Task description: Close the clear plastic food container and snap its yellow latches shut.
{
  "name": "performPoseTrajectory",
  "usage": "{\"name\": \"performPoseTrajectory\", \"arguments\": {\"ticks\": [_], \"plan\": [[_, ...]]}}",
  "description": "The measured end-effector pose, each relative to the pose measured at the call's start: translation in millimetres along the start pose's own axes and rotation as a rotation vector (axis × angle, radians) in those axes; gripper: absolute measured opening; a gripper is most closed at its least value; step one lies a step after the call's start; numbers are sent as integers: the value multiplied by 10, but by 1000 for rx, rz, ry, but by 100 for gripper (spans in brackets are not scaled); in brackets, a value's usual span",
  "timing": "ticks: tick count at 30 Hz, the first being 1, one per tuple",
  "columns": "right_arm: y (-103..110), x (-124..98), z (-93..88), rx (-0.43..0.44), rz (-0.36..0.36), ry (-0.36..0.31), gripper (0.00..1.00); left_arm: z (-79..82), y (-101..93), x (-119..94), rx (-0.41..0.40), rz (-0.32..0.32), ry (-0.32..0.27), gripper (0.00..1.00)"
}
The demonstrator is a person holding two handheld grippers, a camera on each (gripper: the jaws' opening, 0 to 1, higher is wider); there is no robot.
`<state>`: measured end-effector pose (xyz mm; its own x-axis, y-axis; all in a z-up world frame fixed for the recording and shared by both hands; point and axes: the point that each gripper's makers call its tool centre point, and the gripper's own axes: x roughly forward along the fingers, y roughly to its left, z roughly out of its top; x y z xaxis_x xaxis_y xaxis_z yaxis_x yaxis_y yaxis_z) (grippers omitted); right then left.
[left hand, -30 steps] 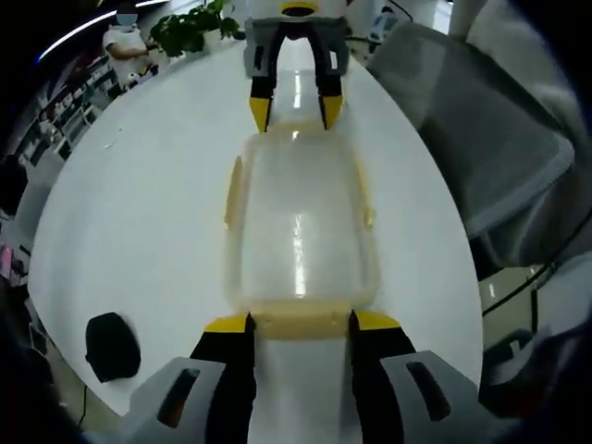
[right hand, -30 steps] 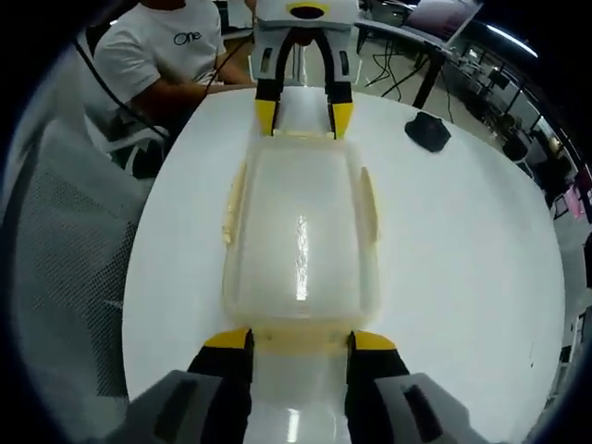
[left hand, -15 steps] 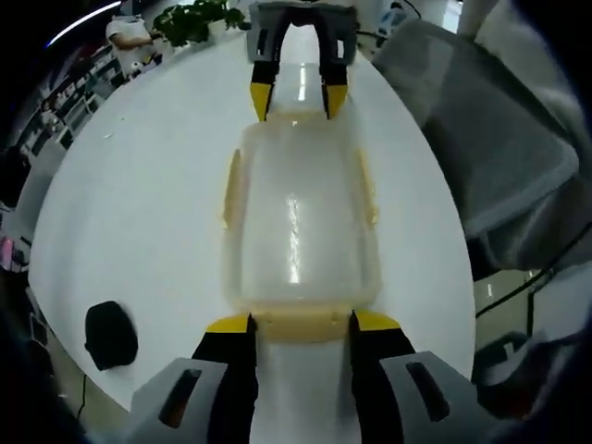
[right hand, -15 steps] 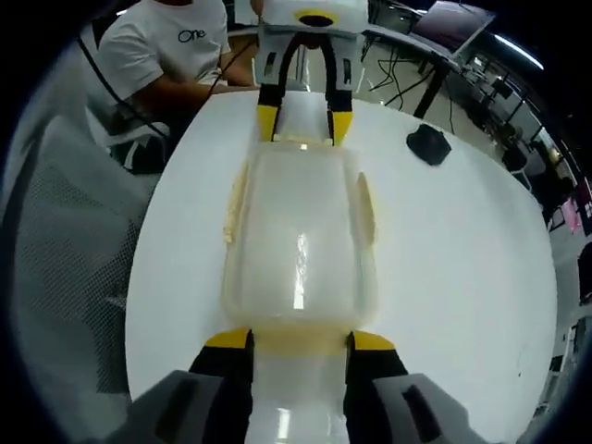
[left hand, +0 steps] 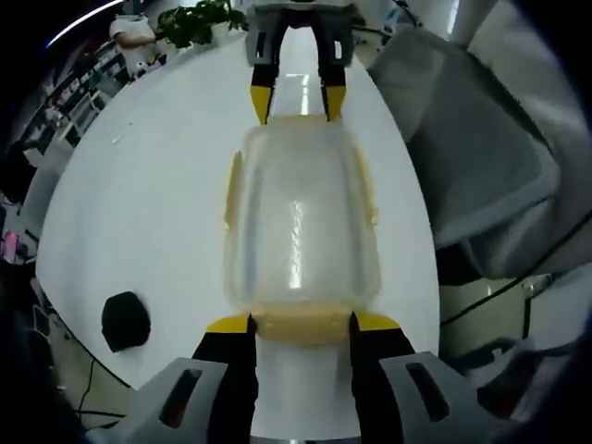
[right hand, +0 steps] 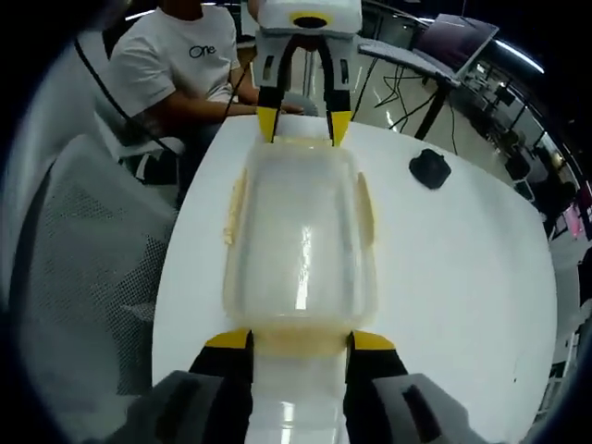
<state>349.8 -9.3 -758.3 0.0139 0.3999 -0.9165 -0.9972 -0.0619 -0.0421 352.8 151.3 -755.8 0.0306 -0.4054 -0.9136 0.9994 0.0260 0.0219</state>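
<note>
Here we see the clear container (left hand: pixel 301 227) lying lengthwise on the white counter (left hand: pixel 139 213), between our two claws. The left claw (left hand: pixel 301 322) is spread at its 6 o'clock end latch; the right claw (right hand: pixel 296 340) is spread at the opposite end, appearing at 12 o'clock in the left gripper view. A black object (left hand: pixel 125 321) sits at 8 o'clock.

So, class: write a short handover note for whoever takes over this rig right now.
Left tool: jaws either side of the near end latch of the clear container.
Right tool: the same at the opposite end.
The container lies between the two tools, over the white table.
Done: lid looks seated.
Left: side latches appear to flare out; press them down and confirm the end latches.
</note>
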Motion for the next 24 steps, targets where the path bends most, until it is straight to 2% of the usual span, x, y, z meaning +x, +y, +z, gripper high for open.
{"name": "performPoseTrajectory", "arguments": {"ticks": [4, 11, 16, 24], "plan": [[36, -149, -23, -14, -2, -1, 36, 110, -44, -57, -5, -1, 5, 37], [76, -409, -152, -13, 2, -1, 36, 384, -92, -154, -9, 3, -3, 37], [122, -551, -269, 0, 8, -25, 36, 602, -131, -208, -15, 6, -8, 37], [220, -784, -504, 18, 12, -38, 36, 931, -175, -162, 2, 9, 15, 37]]}}
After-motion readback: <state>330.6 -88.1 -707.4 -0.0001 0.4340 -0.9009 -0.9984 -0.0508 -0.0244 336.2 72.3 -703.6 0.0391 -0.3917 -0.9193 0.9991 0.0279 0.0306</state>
